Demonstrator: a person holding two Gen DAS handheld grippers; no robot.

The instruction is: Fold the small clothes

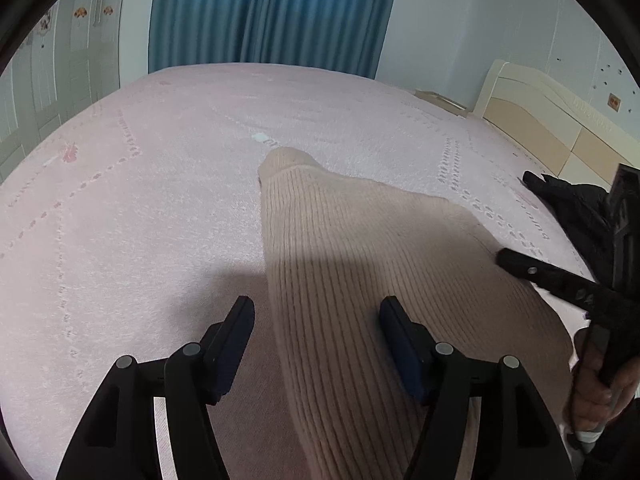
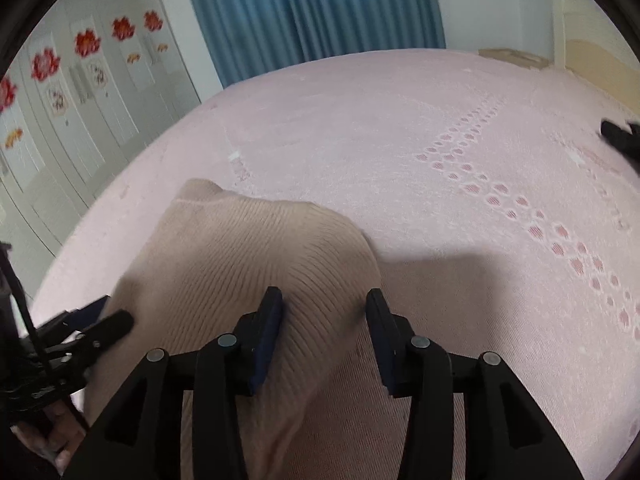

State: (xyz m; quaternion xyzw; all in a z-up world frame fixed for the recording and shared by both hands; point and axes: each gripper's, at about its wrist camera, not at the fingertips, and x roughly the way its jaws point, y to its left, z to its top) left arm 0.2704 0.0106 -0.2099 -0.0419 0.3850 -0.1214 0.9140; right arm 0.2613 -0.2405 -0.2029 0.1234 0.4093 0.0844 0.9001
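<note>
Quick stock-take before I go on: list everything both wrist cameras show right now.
sweater: one, beige ribbed knit, lying on the bed, between both grippers' fingers
bed: one, pink patterned cover, fills the foreground
dark garment: one, black, right edge of the bed
curtain: one, blue, behind the bed
headboard: one, cream, at right
wardrobe: one, white with red flower stickers, at left
left gripper: one, black, open over the sweater's left edge
right gripper: one, black, open over the sweater's right edge
hand: one, holding the right gripper's handle
</note>
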